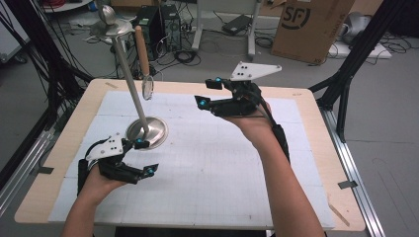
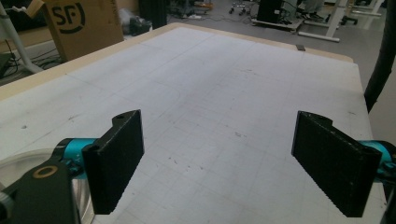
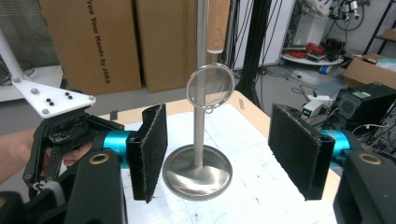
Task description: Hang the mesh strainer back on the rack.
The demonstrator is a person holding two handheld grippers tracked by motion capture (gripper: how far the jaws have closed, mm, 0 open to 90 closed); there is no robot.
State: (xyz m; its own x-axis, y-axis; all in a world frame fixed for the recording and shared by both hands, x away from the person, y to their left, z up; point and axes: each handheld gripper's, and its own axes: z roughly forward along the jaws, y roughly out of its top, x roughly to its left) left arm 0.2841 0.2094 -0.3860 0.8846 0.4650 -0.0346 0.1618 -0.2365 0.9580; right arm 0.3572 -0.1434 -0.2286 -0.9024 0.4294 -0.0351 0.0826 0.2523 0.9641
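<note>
1. A metal stand (image 1: 143,126) stood on the white gridded surface (image 1: 222,163), its round base resting flat and its thin pole rising at a slant in the high view toward a disc-shaped top.
2. A small round strainer (image 1: 147,89) with a wooden handle hung from the top of the stand, just beside the pole and well above the base.
3. In the right tool view the strainer (image 3: 210,87) appeared as a wire ring crossing the pole, with the stand's base (image 3: 197,171) below it on the surface.
4. The left tool (image 1: 143,157) sat low, just beside the near edge of the stand's base, held in the person's left hand (image 1: 101,182).
5. Its jaws stood wide apart with nothing between them; in the left tool view they framed bare surface (image 2: 224,93), and a sliver of the stand's base (image 2: 18,161) showed at the lower left.
6. The right tool (image 1: 208,93) was held up off the surface, well to the right of the stand, at about the height of the strainer.
7. Its jaws were also spread wide and gripped nothing; in the right tool view they pointed toward the stand, with the pole and base seen between them but farther off.
8. The left tool (image 3: 70,130) showed in the right tool view too, to the left of the stand.
9. A cardboard box (image 1: 311,24) stood on the floor beyond the stand.
</note>
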